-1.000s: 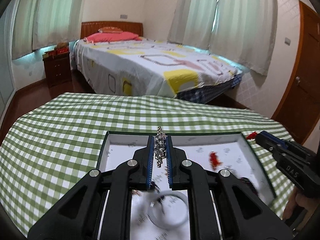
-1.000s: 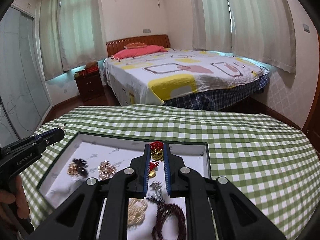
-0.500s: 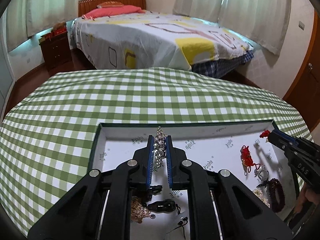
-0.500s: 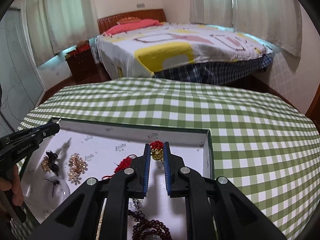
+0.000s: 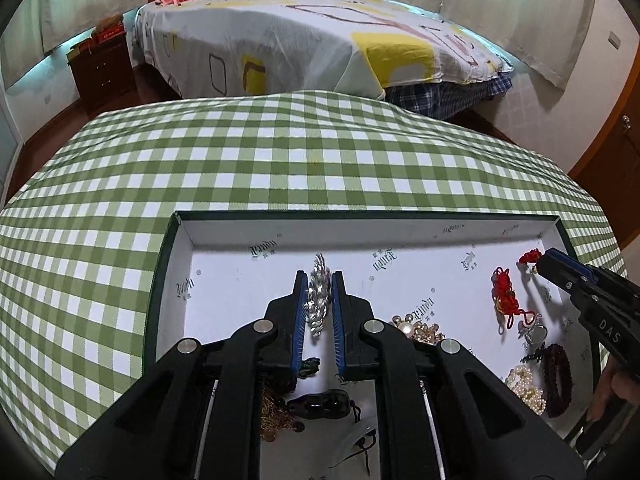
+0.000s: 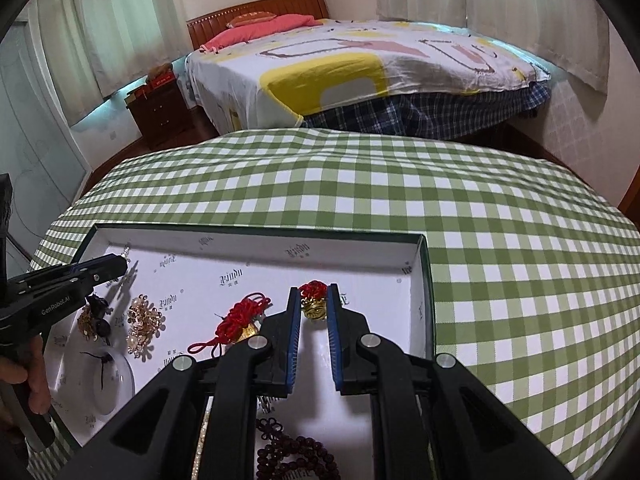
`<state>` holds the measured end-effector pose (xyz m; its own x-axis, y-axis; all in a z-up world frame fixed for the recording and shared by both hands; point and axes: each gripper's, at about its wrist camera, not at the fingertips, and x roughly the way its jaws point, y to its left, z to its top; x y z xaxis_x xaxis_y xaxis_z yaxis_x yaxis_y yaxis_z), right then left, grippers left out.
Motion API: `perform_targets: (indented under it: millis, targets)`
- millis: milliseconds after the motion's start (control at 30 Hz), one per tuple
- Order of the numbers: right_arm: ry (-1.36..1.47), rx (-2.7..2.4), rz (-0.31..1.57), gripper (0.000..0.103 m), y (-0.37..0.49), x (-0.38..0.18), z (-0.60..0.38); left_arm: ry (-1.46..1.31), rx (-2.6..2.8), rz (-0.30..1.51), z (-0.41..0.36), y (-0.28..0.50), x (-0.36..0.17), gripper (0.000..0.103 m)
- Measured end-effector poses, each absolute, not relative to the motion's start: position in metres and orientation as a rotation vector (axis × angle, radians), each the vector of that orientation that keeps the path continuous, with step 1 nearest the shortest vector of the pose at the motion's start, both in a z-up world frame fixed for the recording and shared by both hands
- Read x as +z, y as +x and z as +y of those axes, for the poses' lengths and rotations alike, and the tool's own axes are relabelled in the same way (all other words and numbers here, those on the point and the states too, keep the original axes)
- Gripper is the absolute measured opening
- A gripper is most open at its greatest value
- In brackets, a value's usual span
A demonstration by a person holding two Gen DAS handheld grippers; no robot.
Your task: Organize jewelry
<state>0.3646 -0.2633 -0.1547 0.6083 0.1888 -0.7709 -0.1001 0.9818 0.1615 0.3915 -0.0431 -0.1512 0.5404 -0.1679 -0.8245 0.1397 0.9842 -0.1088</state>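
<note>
1 box (image 5: 168, 272), 2 grippers (both over it)

A home bedroom. A double bed (image 6: 360, 64) with a wooden headboard (image 6: 256, 16), a pink pillow (image 6: 264, 28) and a patterned sheet fills the far side; a dark wooden nightstand (image 6: 156, 112) stands beside it. Pale curtains (image 6: 120, 20) cover the windows, and a wooden door (image 5: 616, 152) closes the right wall. The bench (image 6: 400, 208) wears a green checked cloth.

Green-white checked tablecloth (image 5: 280, 152), white tray (image 5: 224, 236) — red knot (image 6: 314, 289)
</note>
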Motion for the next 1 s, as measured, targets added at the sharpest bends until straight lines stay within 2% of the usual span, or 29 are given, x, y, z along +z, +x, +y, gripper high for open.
perform_targets:
  millis: [33,67,100,200,367,500,633,700,1000]
  targets:
    - [0.108,0.168,0.904,0.029,0.365,-0.155,-0.264,-0.033,-0.181,0.985,-0.043,0.392,-0.151,0.023]
    - [0.112,0.165,0.903,0.040,0.364,-0.155,-0.265,-0.036,-0.176,0.982,-0.043,0.392,-0.151,0.035]
    - [0.113,0.162,0.899,0.044,0.364,-0.154,-0.266,-0.039,-0.170,0.977,-0.042,0.391,-0.150,0.045]
    - [0.109,0.156,0.882,0.051,0.362,-0.151,-0.266,-0.044,-0.166,0.962,-0.041,0.389,-0.147,0.050]
    - [0.093,0.137,0.800,0.076,0.350,-0.142,-0.265,-0.030,-0.152,0.890,-0.038,0.375,-0.139,0.068]
    - [0.102,0.115,0.739,0.080,0.336,-0.130,-0.266,-0.035,-0.128,0.833,-0.033,0.358,-0.127,0.080]
    - [0.103,0.108,0.700,0.082,0.313,-0.119,-0.264,-0.043,-0.105,0.763,-0.026,0.327,-0.108,0.083]
    - [0.093,0.110,0.690,0.083,0.296,-0.116,-0.260,-0.033,-0.098,0.739,-0.027,0.311,-0.102,0.088]
    - [0.070,0.118,0.702,0.084,0.227,-0.116,-0.246,0.079,-0.046,0.660,-0.034,0.214,-0.081,0.093]
